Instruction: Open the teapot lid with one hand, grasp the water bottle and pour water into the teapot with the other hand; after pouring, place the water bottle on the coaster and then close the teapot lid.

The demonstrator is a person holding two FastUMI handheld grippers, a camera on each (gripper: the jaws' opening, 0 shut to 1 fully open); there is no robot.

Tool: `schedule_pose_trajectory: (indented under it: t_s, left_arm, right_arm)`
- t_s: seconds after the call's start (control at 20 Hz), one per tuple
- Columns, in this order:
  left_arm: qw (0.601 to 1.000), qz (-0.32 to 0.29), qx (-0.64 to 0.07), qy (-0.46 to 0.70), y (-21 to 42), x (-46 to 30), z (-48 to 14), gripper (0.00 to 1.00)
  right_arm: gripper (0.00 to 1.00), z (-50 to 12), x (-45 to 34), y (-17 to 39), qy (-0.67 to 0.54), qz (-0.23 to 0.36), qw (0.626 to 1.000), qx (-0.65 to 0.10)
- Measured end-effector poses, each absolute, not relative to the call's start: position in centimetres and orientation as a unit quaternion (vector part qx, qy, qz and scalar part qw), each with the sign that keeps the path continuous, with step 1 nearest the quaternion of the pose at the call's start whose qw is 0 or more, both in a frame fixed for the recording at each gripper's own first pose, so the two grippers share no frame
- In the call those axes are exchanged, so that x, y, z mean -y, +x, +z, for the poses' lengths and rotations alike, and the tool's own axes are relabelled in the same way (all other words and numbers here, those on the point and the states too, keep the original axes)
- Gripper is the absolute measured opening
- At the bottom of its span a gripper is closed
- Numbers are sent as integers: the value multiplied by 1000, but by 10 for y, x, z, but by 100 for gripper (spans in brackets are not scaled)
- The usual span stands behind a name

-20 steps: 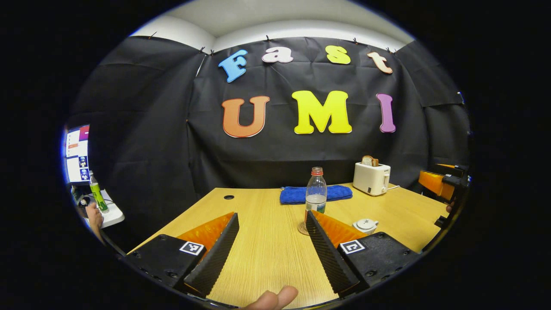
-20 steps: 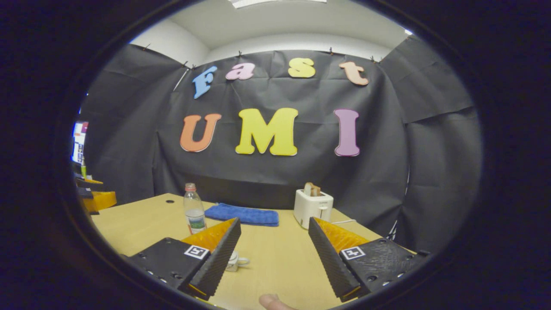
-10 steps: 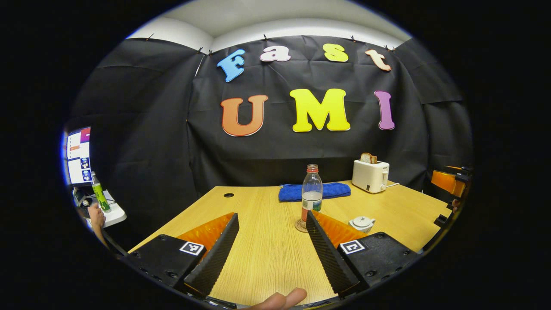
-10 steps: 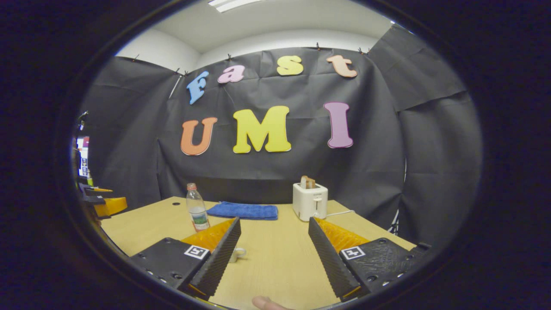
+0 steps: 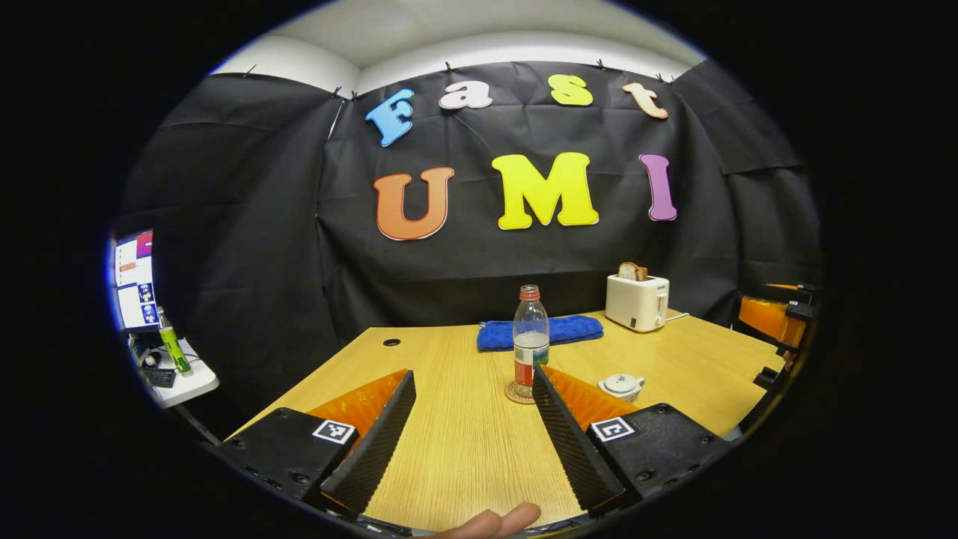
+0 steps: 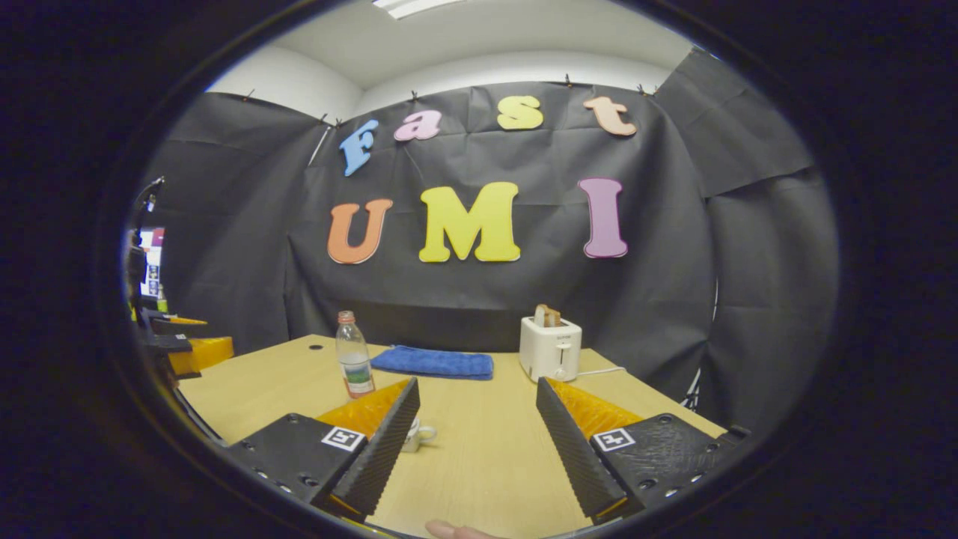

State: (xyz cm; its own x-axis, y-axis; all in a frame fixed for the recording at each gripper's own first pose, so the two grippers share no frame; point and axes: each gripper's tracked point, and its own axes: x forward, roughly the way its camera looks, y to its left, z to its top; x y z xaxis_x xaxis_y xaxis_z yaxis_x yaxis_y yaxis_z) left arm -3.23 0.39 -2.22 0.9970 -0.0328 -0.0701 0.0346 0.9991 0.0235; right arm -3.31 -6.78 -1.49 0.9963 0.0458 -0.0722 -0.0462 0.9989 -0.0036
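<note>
A clear water bottle (image 5: 531,337) with a red cap stands upright on a round coaster (image 5: 516,394) in the middle of the wooden table (image 5: 464,434). The small white teapot (image 5: 620,385) sits to its right, lid on. My left gripper (image 5: 473,378) is open and empty, well short of the bottle. In the right gripper view the bottle (image 6: 354,361) stands far left and the teapot (image 6: 415,435) peeks out from behind the left finger. My right gripper (image 6: 477,385) is open with nothing between its fingers. The right gripper (image 5: 771,318) also shows at the left gripper view's right edge.
A folded blue towel (image 5: 540,332) lies behind the bottle. A white toaster (image 5: 636,301) holding bread stands at the back right, its cord on the table. A side desk with a monitor (image 5: 135,281) and a green bottle (image 5: 172,346) is off to the left.
Both gripper views have shifted slightly; the bottle and teapot sit a little further left in the left gripper view. The hand at the side desk has left the view. Both grippers stay open.
</note>
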Motion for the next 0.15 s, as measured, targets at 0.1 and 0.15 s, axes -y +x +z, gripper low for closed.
schedule_pose_trajectory:
  t_s: [0.1, 0.15]
  left_arm:
    - [999, -20, -34, 10, -33, -3, -22, 98]
    - [999, -20, -35, 9, -33, -4, -22, 98]
  right_arm:
    - [94, -17, 66, -33, -1, 25, 999, -41]
    - [94, -18, 67, -33, 0, 26, 999, -42]
